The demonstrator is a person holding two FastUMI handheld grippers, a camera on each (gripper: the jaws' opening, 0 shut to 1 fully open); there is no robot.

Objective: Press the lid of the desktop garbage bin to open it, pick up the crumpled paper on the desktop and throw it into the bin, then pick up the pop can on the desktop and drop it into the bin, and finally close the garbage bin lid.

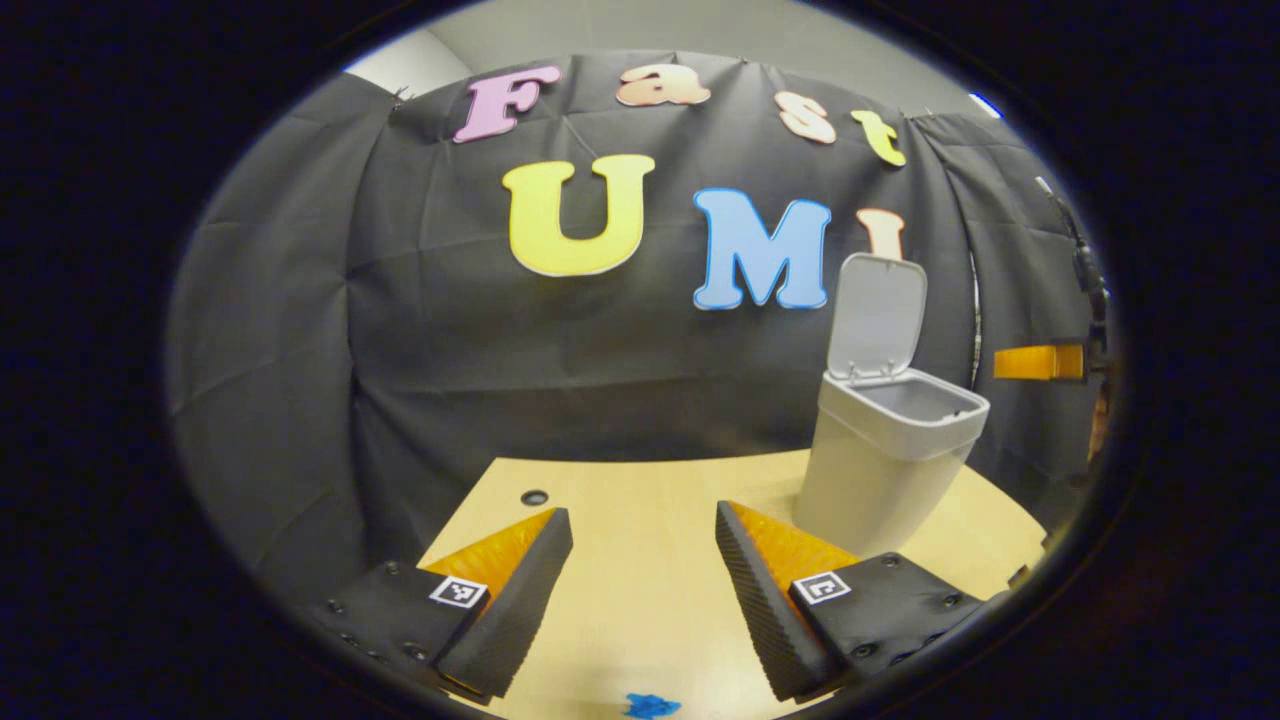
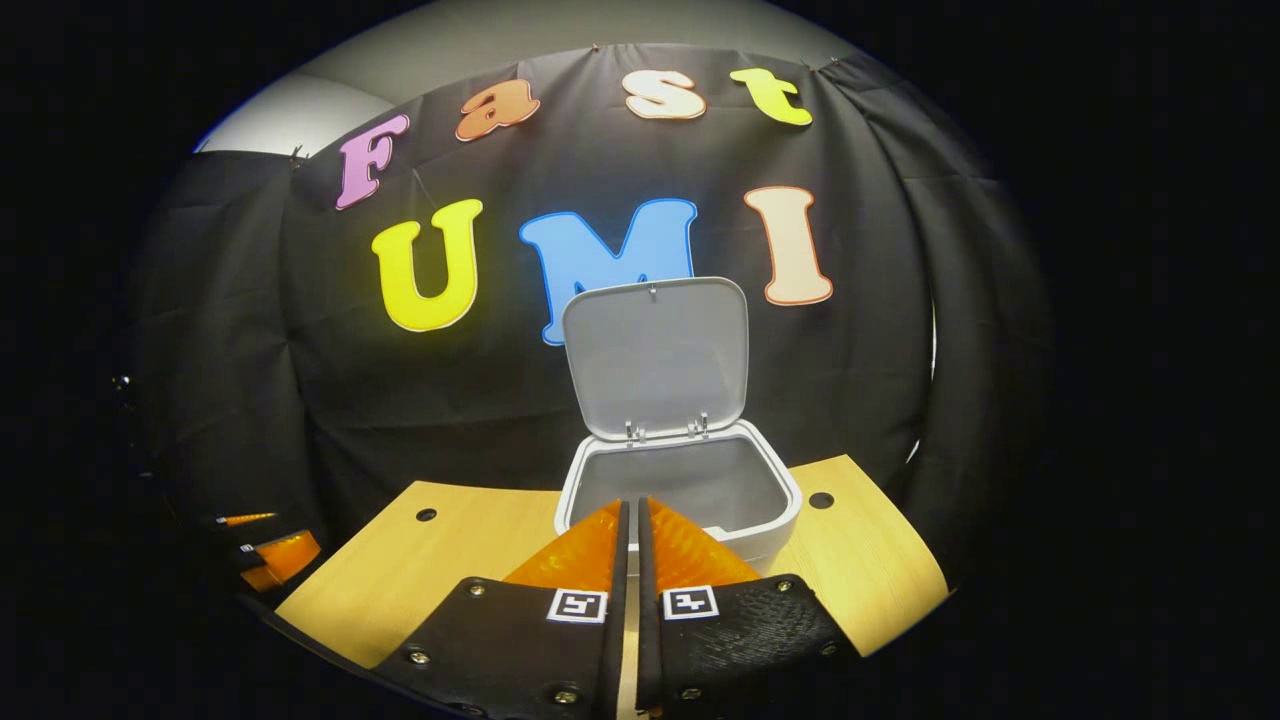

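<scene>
The grey desktop bin (image 1: 880, 470) stands on the wooden table (image 1: 640, 590) with its lid (image 1: 880, 315) tipped up and its mouth uncovered. My left gripper (image 1: 642, 512) hovers open over the tabletop, to the left of the bin, with nothing between its fingers. In the right gripper view the bin (image 2: 780, 505) is straight ahead and close, its lid (image 2: 655, 355) upright behind the hinges. My right gripper (image 2: 633, 502) is shut with nothing in it, its tips just in front of the bin's near rim and slightly above it.
A small blue mark (image 1: 650, 705) lies on the table near the front edge. Cable holes (image 2: 426, 514) (image 2: 820, 499) sit at the table's back corners. The black cloth wall hangs close behind. The other gripper (image 2: 270, 555) shows at the far left, off the table's edge.
</scene>
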